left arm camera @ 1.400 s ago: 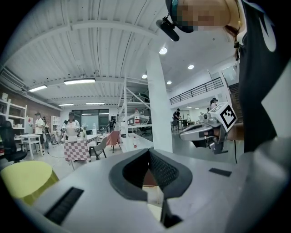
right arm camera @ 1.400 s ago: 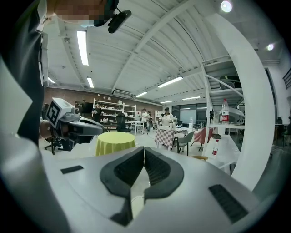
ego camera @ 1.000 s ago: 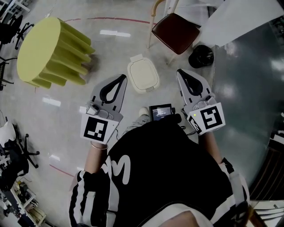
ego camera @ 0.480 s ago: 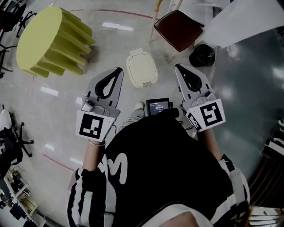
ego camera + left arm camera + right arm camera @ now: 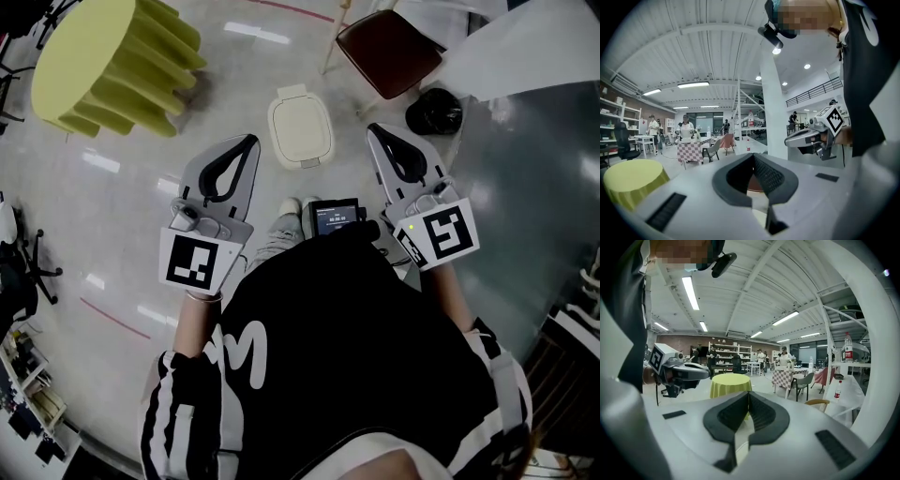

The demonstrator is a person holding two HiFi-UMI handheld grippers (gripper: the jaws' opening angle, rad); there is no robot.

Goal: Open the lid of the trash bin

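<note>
The round table under pleated yellow-green cloth (image 5: 103, 66) and the chair with a dark red seat (image 5: 389, 52) run off the head view's top edge; the cream rounded trash bin (image 5: 300, 128) shows only its lid, its body hidden beneath. Behind the dark pads (image 5: 771, 177) of the left gripper (image 5: 753, 155), pale and reddish patches cannot be identified.

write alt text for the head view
Seen from above, a person holds the left gripper and right gripper, jaws together and empty, over a shiny floor, with a shut cream bin standing ahead between them. A yellow table is upper left, a chair upper right.
</note>
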